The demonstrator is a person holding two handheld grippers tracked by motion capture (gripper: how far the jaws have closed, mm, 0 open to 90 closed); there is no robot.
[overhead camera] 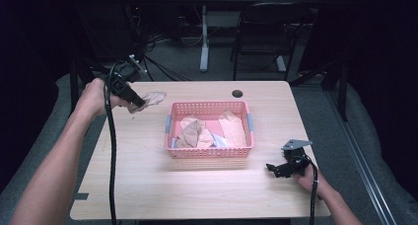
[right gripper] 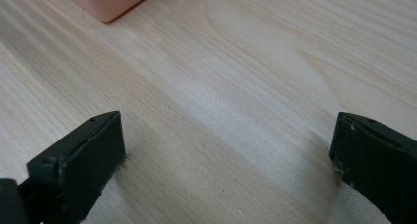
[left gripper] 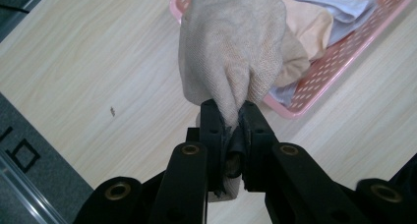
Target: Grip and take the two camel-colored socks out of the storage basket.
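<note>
A beige knit cloth (overhead camera: 150, 99) hangs in the air over the table's far left, left of the pink basket (overhead camera: 209, 154). My left gripper (overhead camera: 137, 103) is shut on it; in the left gripper view the cloth (left gripper: 231, 52) bunches out from between the closed jaws, with the basket (left gripper: 334, 62) behind it. The basket holds several more cloths (overhead camera: 207, 131), beige, peach and white. My right gripper (overhead camera: 272, 168) rests low near the table's front right, open, jaws wide apart above bare wood (right gripper: 226, 135).
The wooden table (overhead camera: 148, 185) has a round cable hole (overhead camera: 237, 93) at the back. A corner of the pink basket (right gripper: 105, 0) lies ahead of the right gripper. A black chair (overhead camera: 268, 32) and a table leg (overhead camera: 204, 37) stand beyond the table.
</note>
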